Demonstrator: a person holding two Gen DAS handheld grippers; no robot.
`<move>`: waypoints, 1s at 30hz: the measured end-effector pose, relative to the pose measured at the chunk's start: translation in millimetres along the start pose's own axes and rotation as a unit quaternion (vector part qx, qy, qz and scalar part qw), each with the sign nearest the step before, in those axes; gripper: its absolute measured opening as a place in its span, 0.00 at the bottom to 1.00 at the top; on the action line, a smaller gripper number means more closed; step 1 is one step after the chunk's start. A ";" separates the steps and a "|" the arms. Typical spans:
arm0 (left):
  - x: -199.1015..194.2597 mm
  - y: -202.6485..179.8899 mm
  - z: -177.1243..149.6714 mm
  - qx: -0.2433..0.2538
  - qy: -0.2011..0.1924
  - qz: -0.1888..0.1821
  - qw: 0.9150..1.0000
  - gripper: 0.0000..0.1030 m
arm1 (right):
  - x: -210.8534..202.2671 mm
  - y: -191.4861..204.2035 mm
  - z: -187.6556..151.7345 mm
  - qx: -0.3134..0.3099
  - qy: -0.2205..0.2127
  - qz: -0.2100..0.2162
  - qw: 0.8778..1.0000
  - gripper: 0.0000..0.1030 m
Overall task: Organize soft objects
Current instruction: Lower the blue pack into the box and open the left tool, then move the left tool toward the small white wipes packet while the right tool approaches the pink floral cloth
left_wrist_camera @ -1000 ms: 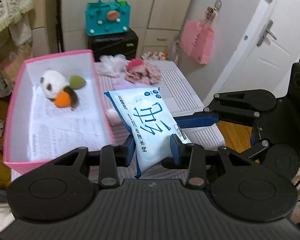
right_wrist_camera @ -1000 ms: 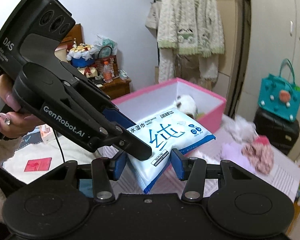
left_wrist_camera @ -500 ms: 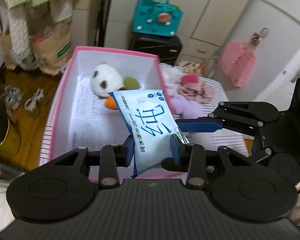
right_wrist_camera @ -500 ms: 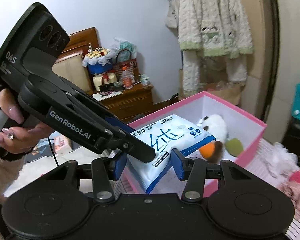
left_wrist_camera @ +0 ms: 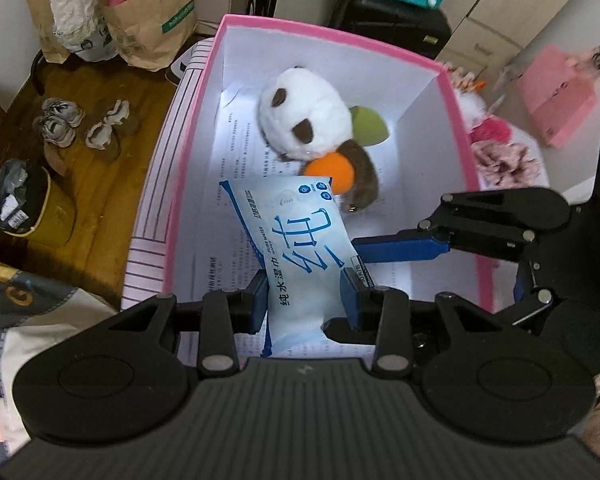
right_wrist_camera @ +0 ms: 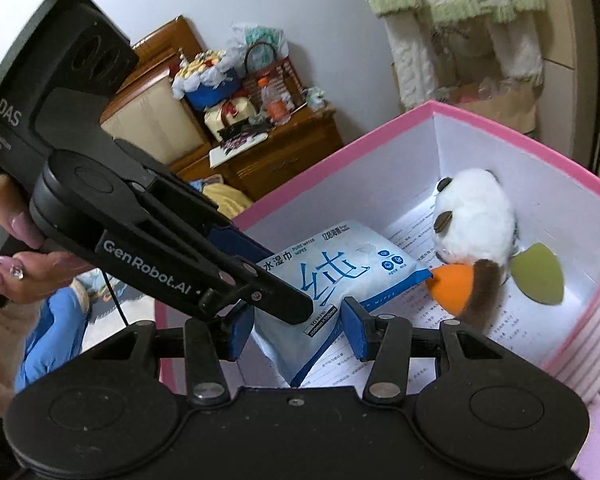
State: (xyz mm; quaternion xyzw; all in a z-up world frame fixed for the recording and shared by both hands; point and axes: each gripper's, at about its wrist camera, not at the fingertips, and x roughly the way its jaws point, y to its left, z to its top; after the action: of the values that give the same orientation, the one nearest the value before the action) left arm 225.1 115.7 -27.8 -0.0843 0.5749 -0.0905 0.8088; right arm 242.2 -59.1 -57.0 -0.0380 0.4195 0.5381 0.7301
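A pale blue pack of wet wipes (left_wrist_camera: 300, 240) (right_wrist_camera: 340, 268) hangs inside the pink box (left_wrist_camera: 460, 120) (right_wrist_camera: 500, 120), just above its paper-lined floor. My left gripper (left_wrist_camera: 304, 296) is shut on the pack's near end. My right gripper (right_wrist_camera: 296, 330) is shut on another edge of it; its blue finger (left_wrist_camera: 400, 246) reaches in from the right. The pack's far corner lies close to an orange soft piece (left_wrist_camera: 332, 170) (right_wrist_camera: 452, 284). A panda plush (left_wrist_camera: 304, 120) (right_wrist_camera: 476, 216) and a green soft piece (left_wrist_camera: 368, 128) (right_wrist_camera: 538, 276) lie at the box's far end.
The box stands on a striped table (left_wrist_camera: 152, 184). Pink fluffy items (left_wrist_camera: 500, 156) lie to the box's right. Paper bags (left_wrist_camera: 148, 20), shoes (left_wrist_camera: 60, 124), a black suitcase (left_wrist_camera: 392, 28) and a wooden nightstand (right_wrist_camera: 284, 152) stand around. A hand (right_wrist_camera: 24, 256) holds the left gripper.
Both grippers have carried the pack from above the table's edge over the box wall and down into the box. The left gripper has tilted to point more steeply downward.
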 end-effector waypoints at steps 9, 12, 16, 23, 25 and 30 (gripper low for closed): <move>6.1 -7.0 4.7 0.062 -0.001 0.055 0.997 0.38 | 20.0 5.2 7.9 -0.064 0.025 -0.054 0.996 0.52; 6.9 -9.4 3.7 0.077 -0.019 0.071 0.994 0.44 | 22.2 7.5 9.2 -0.079 0.023 -0.081 0.993 0.52; -2.1 -16.8 -4.4 0.121 -0.053 0.077 0.988 0.44 | 10.7 11.6 6.3 -0.083 0.018 -0.092 0.992 0.52; -28.3 -15.3 -20.3 0.124 -0.079 0.056 0.987 0.45 | -31.2 27.3 -3.0 -0.075 0.000 -0.110 0.991 0.52; -38.6 -16.9 -24.0 0.128 -0.085 0.048 0.987 0.47 | -45.4 32.3 -4.6 -0.066 -0.008 -0.120 0.991 0.52; -68.0 -23.2 -36.5 0.144 -0.105 0.041 0.983 0.49 | -86.1 45.6 -12.6 -0.036 -0.025 -0.150 0.988 0.52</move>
State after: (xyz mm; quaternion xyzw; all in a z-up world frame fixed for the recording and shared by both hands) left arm 167.4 108.6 28.1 0.0470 0.4708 -0.1298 0.8713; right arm 191.9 -111.3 9.2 -0.1134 0.3713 0.4375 0.8111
